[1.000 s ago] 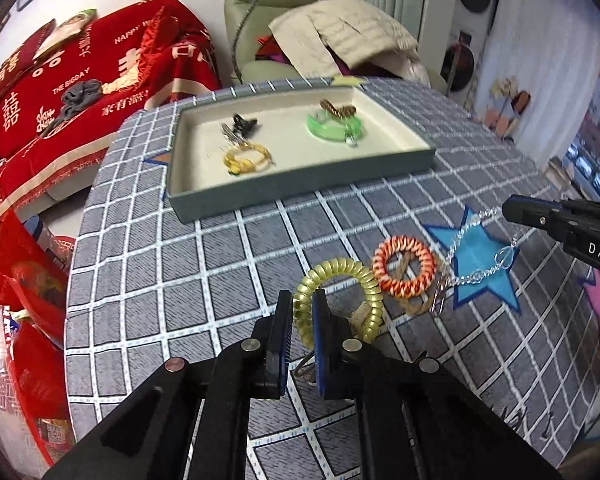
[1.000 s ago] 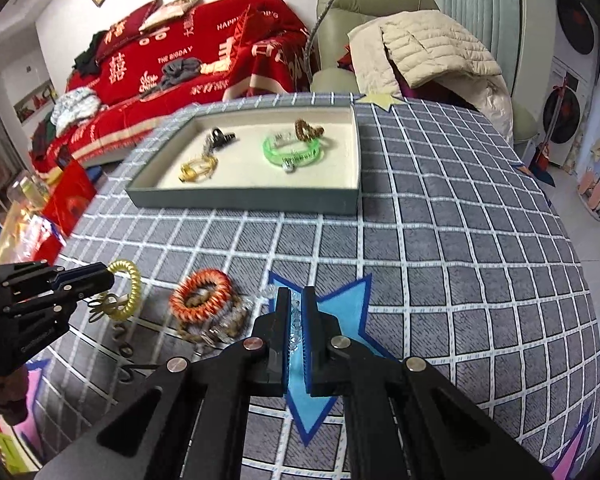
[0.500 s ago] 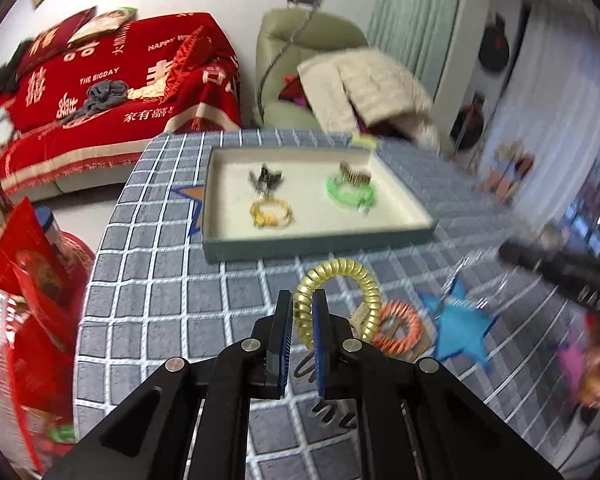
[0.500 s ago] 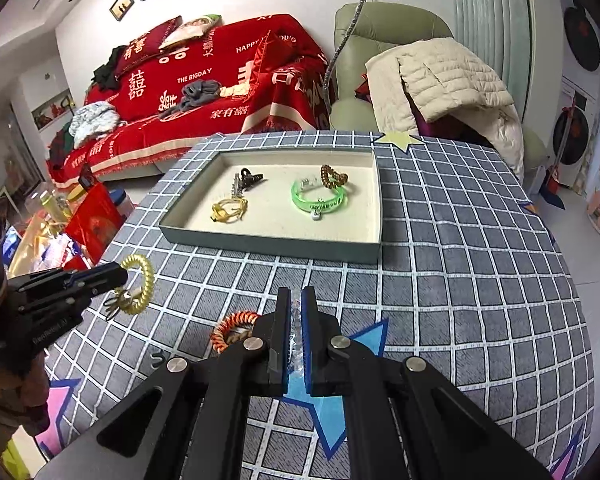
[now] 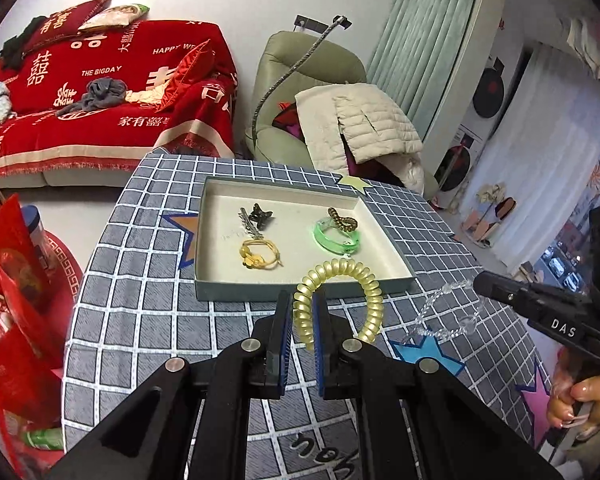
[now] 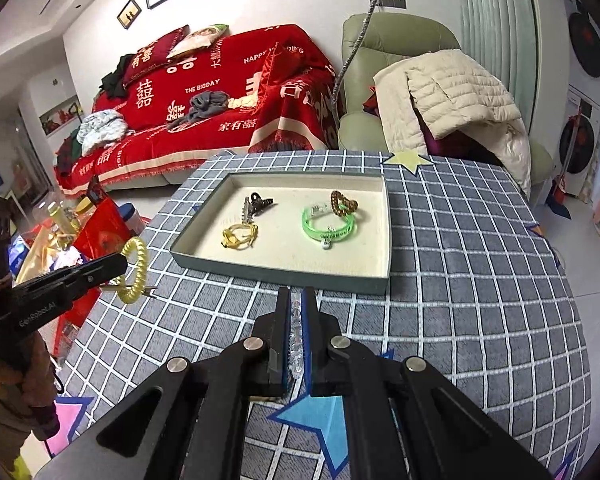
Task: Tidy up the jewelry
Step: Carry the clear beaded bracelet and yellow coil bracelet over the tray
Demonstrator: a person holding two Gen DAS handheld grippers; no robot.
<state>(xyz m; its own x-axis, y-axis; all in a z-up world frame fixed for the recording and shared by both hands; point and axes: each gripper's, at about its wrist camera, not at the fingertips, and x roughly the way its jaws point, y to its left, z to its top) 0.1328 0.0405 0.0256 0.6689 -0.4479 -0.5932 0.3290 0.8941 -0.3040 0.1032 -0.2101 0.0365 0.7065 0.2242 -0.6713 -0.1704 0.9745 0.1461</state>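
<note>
My left gripper (image 5: 303, 300) is shut on a yellow coil hair tie (image 5: 340, 276) and holds it in the air just in front of the grey tray (image 5: 300, 292). It also shows in the right wrist view (image 6: 134, 270). My right gripper (image 6: 297, 300) is shut on a clear bead bracelet (image 6: 295, 332), lifted above the table; the bracelet hangs from it in the left wrist view (image 5: 448, 316). In the tray lie a green bangle (image 6: 328, 226), a brown coil tie (image 6: 343, 203), a yellow tie (image 6: 239, 237) and a black claw clip (image 6: 260, 201).
The round table has a grey checked cloth (image 6: 480, 280) with star patches (image 5: 428, 354). Red bags (image 5: 16, 300) stand on the floor at the left. A red sofa (image 6: 220, 96) and a green armchair (image 6: 400, 64) stand behind the table.
Both grippers have risen from the table with their items and moved toward the tray. The orange coil tie and other pieces on the cloth have dropped out of view.
</note>
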